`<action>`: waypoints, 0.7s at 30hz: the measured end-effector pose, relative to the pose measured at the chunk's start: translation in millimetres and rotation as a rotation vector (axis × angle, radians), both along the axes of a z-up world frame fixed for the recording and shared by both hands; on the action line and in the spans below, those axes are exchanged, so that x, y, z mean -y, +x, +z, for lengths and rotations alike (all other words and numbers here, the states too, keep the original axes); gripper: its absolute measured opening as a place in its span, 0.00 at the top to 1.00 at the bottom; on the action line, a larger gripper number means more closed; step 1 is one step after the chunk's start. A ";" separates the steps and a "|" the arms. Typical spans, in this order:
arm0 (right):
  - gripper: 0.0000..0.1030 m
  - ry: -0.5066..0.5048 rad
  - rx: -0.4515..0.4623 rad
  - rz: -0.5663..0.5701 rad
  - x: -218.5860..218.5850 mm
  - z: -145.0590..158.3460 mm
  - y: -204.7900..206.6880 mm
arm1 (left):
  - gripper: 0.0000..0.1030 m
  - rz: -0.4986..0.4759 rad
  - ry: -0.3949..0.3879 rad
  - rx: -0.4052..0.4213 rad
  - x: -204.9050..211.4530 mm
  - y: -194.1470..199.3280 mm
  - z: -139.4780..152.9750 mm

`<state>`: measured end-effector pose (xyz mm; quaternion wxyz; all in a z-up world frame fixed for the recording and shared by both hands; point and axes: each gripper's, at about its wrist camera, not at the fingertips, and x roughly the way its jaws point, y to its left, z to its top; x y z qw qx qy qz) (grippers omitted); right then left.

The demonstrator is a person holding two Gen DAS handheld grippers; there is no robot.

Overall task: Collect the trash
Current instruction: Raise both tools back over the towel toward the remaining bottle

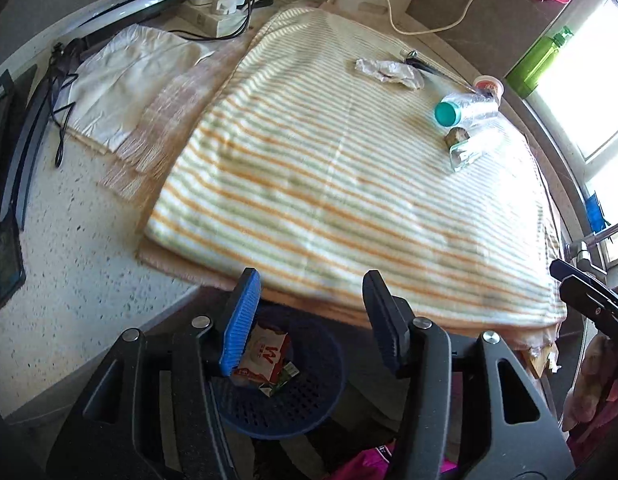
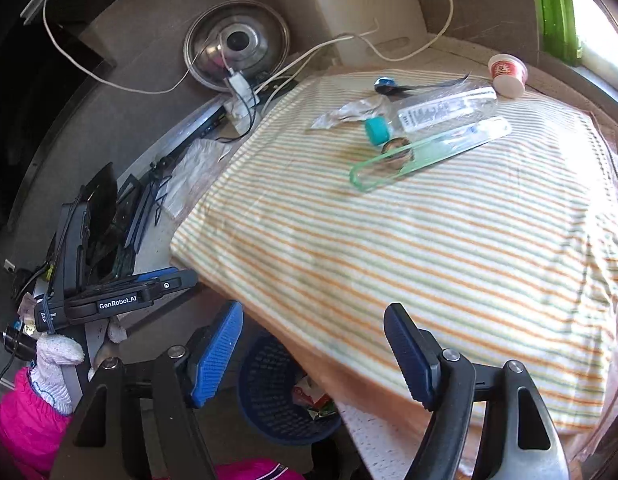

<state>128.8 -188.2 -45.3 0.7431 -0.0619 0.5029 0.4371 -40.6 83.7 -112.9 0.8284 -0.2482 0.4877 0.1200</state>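
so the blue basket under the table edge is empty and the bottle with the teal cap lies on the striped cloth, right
Not quite: the blue basket is not empty. The left wrist view shows wrappers inside it. The bottle with the teal cap does lie on the striped cloth.

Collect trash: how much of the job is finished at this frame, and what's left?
Done: wrappers already lie in the blue basket below the table edge. In hand: nothing; the left gripper and right gripper are both open and empty. Left on the striped towel: crumpled paper, a plastic bottle with a teal cap, a clear flat container and a small cup.
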 end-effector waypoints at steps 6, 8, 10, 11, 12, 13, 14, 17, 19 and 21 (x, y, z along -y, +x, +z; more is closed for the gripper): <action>0.21 0.016 0.027 -0.067 9.8 11.4 46.5 | 0.47 -0.003 0.009 0.031 0.9 44.7 12.1; 0.20 0.023 0.030 -0.088 13.4 13.9 63.0 | 0.47 -0.007 0.009 0.040 2.1 58.5 15.5; 0.19 0.027 0.033 -0.112 16.1 15.1 79.3 | 0.47 -0.016 0.012 0.048 5.2 71.1 19.5; 0.19 0.028 0.032 -0.122 17.6 15.4 87.2 | 0.47 -0.023 0.016 0.051 7.0 77.3 21.5; 0.19 0.028 0.030 -0.131 19.0 14.9 95.0 | 0.47 -0.029 0.020 0.054 9.6 83.3 23.3; 0.19 0.029 0.026 -0.140 19.8 13.8 102.6 | 0.47 -0.037 0.025 0.056 11.8 89.5 25.5; 0.19 0.030 0.020 -0.149 20.6 12.2 110.1 | 0.47 -0.046 0.030 0.058 14.1 95.8 27.7; 0.19 0.031 -0.008 -0.173 21.0 5.2 132.1 | 0.47 -0.073 0.042 0.061 21.6 114.9 33.2; 0.19 0.032 -0.034 -0.186 20.4 -0.6 145.6 | 0.47 -0.091 0.045 0.062 26.1 127.0 34.8; 0.19 0.033 -0.055 -0.198 18.0 -6.5 157.7 | 0.47 -0.102 0.051 0.059 29.5 138.9 35.4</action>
